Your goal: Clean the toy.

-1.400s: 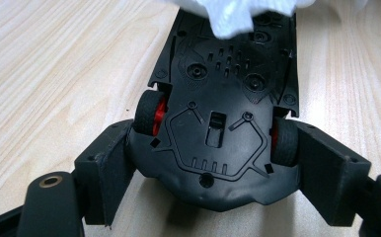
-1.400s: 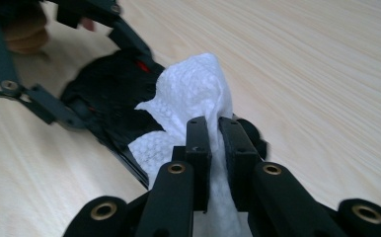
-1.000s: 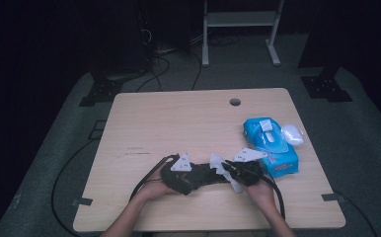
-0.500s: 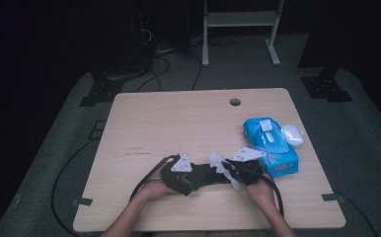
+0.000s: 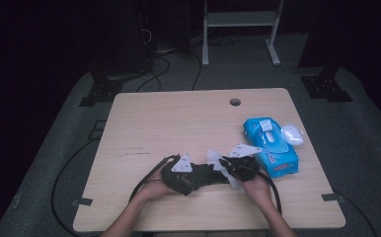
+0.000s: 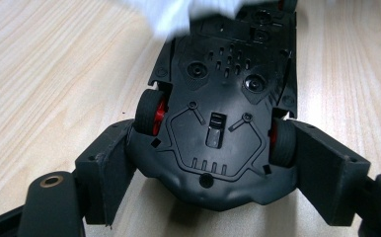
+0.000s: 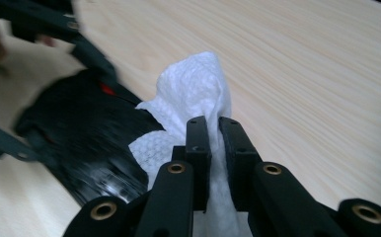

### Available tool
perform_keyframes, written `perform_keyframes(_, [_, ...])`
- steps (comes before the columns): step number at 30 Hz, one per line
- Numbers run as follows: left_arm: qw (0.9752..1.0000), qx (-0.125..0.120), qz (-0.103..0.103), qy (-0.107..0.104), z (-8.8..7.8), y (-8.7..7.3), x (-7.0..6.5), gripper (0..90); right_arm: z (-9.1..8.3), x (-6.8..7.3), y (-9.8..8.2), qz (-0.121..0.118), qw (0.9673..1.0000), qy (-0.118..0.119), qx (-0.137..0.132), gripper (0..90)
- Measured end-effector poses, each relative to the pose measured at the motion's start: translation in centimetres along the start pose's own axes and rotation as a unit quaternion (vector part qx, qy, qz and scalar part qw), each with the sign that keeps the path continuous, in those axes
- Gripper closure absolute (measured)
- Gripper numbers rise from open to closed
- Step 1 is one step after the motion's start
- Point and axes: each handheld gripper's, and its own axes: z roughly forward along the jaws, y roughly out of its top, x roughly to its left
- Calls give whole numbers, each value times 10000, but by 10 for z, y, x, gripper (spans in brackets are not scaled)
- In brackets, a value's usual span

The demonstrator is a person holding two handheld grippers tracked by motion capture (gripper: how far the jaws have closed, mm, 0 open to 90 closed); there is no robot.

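Overhead view faces forward-down; both gripper views closely share the toy car (image 6: 213,113).

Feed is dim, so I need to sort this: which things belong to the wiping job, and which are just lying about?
In the job:
- black plastic toy car, underside up, clamped by left gripper
- white textured wipe, pinched by right gripper

Lying about:
- blue wipes pack
- small white oval object beside it

A black toy car (image 6: 213,123) lies belly-up on the table, a white wipe (image 7: 193,94) apparently touching it.
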Motion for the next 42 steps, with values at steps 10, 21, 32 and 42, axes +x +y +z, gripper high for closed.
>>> perform_keyframes(10, [10000, 50, 38, 48, 0, 1, -1, 223, 14, 28, 10, -530, 9982, 295, -9, 828])
perform_keyframes(21, [9999, 90, 91, 75, 0, 1, -1, 223, -16, 11, -14, -229, 9997, 128, 31, 829])
perform_keyframes(32, [9999, 60, 49, 64, 1, 1, -1, 223, -28, 15, -23, -427, 9986, 252, 201, 829])
perform_keyframes(42, [10000, 50, 6, 82, -1, 0, -1, 224, -20, 21, -16, -644, 9973, 286, 212, 829])
